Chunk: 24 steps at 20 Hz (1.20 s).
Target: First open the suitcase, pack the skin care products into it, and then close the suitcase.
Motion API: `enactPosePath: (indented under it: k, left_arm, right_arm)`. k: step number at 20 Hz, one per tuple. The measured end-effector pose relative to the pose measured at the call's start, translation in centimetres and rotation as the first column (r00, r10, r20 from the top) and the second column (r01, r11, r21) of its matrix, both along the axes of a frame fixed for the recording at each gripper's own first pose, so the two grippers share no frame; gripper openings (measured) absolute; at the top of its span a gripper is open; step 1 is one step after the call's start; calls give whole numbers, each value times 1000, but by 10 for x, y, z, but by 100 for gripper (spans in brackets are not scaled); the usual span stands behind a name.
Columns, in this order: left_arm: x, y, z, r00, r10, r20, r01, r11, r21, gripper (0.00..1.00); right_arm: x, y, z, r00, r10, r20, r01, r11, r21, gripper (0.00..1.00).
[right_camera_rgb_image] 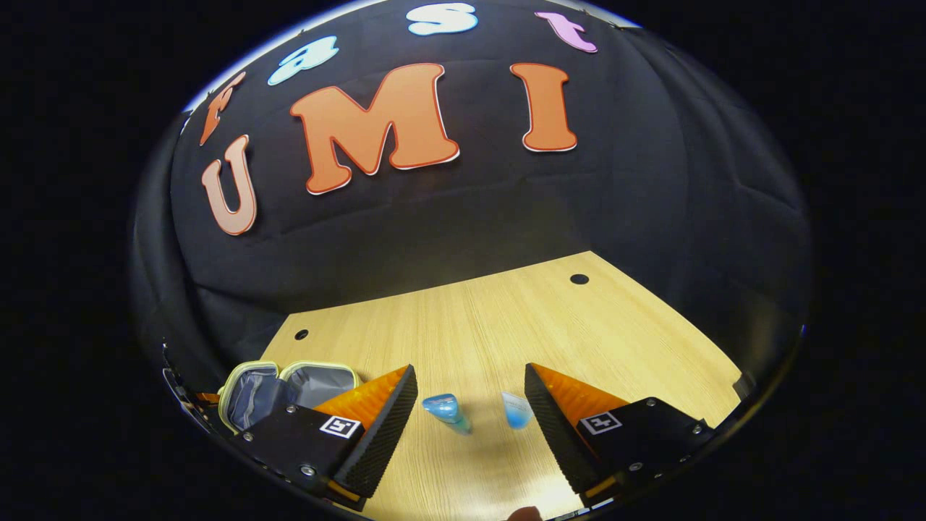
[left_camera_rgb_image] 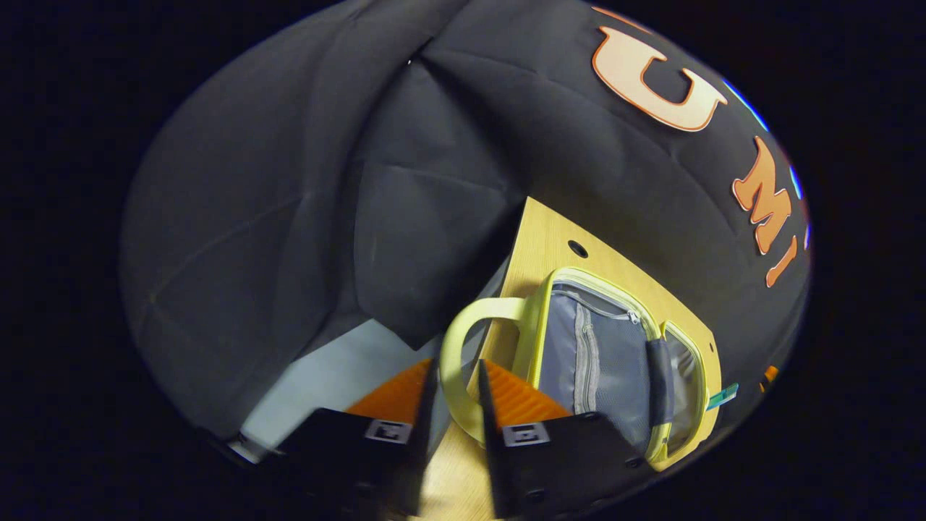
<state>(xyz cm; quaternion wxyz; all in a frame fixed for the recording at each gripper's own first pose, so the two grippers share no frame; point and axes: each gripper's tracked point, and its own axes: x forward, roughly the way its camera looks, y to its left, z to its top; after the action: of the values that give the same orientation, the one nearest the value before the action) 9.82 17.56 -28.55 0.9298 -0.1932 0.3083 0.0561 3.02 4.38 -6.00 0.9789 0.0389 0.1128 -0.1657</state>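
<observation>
The left claw (left_camera_rgb_image: 454,405) sits with its fingers narrowly parted around the yellow handle (left_camera_rgb_image: 463,346) of the suitcase (left_camera_rgb_image: 615,362); whether both pads press on the loop, I cannot tell. The suitcase lies open on the counter (left_camera_rgb_image: 550,239), stretching toward three o'clock, grey lining and zip pocket showing, its far edge cut off. Over in the right gripper view, the right claw (right_camera_rgb_image: 470,401) gapes wide, holding nothing. Two blue tubes (right_camera_rgb_image: 447,410) (right_camera_rgb_image: 516,410) lie between its fingers, blurred. The suitcase (right_camera_rgb_image: 289,387) rests at nine o'clock, partly hidden behind the left finger.
</observation>
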Motion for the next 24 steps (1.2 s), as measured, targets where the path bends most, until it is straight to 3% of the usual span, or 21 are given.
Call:
enactPosePath:
  k: [3,7,11,15,20,24]
  left_arm:
    - [-2,2,37,997,31,73,-36,997,70,94]
    - [-8,-14,130,965,70,254,-137,957,256,97]
    - [-19,-99,228,913,-31,408,-110,941,319,97]
    - [-20,-211,277,854,-135,502,-72,926,371,96]
    - [-23,-366,278,812,-274,516,37,906,423,96]
    - [-37,-475,239,805,-337,488,129,903,410,97]
  right_arm:
    - [-7,-10,-4,1000,-16,2,16,1000,-11,95]
    - [-13,-22,-12,1000,-25,-3,25,1000,0,95]
    - [-17,-30,-9,1000,1,11,-1,999,-40,95]
    - [-16,-40,-12,999,47,10,-46,995,-83,94]
    - [-15,-54,-13,994,104,7,-103,988,-119,95]
    - [-13,-69,-23,992,124,-6,-124,987,-105,95]
